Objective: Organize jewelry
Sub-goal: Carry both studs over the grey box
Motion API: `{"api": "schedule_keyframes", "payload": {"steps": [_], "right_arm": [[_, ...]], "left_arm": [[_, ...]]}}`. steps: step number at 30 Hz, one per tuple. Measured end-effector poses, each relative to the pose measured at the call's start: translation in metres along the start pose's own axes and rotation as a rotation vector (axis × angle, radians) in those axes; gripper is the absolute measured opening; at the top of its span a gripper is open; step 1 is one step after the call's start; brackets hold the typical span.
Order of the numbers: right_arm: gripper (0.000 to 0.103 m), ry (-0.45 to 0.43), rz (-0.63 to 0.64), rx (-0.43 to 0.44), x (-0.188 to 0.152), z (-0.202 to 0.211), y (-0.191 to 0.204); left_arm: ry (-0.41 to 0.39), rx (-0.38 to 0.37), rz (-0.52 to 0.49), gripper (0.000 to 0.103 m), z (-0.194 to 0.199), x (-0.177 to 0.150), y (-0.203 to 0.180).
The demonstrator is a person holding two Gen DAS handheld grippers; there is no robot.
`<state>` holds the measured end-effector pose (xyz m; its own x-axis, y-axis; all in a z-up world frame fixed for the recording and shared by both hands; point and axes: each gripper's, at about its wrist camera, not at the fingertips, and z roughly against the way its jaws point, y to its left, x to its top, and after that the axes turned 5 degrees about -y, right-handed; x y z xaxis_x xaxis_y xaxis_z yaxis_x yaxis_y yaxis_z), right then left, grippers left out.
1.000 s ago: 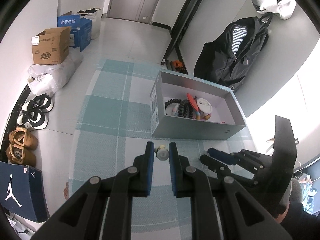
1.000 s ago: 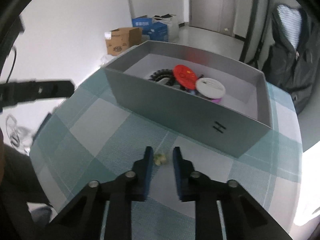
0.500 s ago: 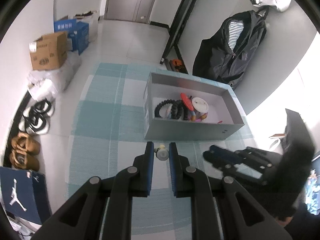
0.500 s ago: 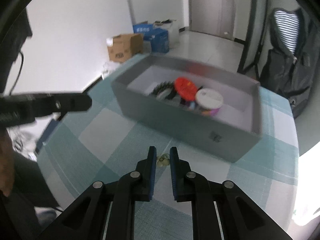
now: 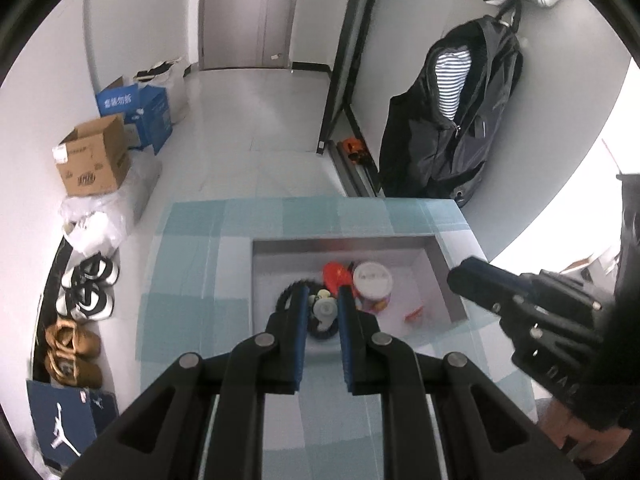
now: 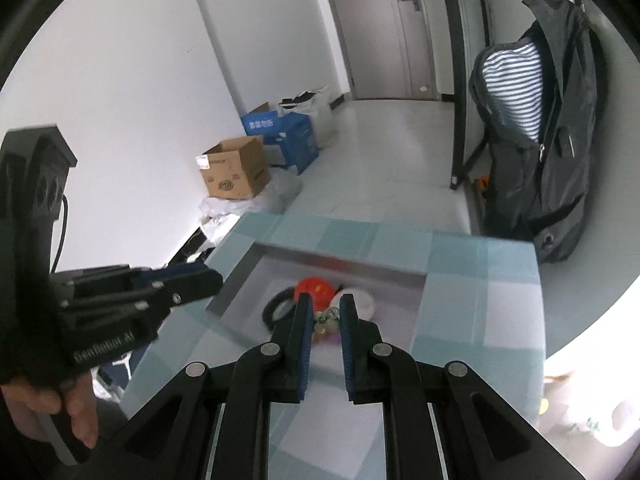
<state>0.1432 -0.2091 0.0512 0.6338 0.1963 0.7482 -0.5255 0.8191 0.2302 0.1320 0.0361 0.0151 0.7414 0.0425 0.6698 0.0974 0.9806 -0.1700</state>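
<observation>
Jewelry organizing set, listed largest to smallest.

Table (image 5: 184, 240): covered in a blue-and-white checked cloth; carries the grey box.

Grey box (image 5: 344, 244): open-topped, rectangular, white inside, standing on the table toward its far side. Contents, grouped at the left and middle of the box: a black ring-shaped band (image 5: 285, 300), a red disc (image 5: 334, 274), a round white-lidded pot (image 5: 372, 280) with a purple base just beside the disc, and a small orange-red item (image 5: 414, 314) lying apart toward the right wall.

Left gripper (image 5: 323, 310): held above the box, blue-padded fingers (image 5: 301, 312) clenched on a small pale jewelry piece (image 5: 325, 307), which hangs between them over the black band. What kind of piece it is cannot be told.

Right gripper (image 6: 324, 320): also above the box, to the right of the left gripper, its fingers (image 6: 306, 320) grasping a small greenish beaded jewelry piece (image 6: 326, 318) over the box interior. The grip looks light; the piece sits at the fingertips.

Surroundings: cardboard carton (image 5: 94, 160) and blue carton (image 5: 136, 114) on the floor by the wall, shoes (image 5: 86, 288) along the left edge, dark jacket (image 5: 452, 128) hanging on the right.
</observation>
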Motion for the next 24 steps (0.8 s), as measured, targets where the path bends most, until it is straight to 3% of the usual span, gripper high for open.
{"api": "schedule_keyframes", "payload": {"steps": [6,14,24], "right_arm": [[0.012,0.005,-0.006,0.028,0.019,-0.016,-0.014],[0.012,0.076,-0.077,0.069,0.012,-0.054,-0.037],[0.012,0.107,-0.100,0.108,0.011,-0.070,-0.046]], "left_arm": [[0.014,-0.002,-0.006,0.010,-0.020,0.009,0.001],[0.076,-0.022,0.014,0.010,-0.052,0.009,0.005],[0.136,-0.042,0.037,0.010,-0.067,0.012,0.006]]}}
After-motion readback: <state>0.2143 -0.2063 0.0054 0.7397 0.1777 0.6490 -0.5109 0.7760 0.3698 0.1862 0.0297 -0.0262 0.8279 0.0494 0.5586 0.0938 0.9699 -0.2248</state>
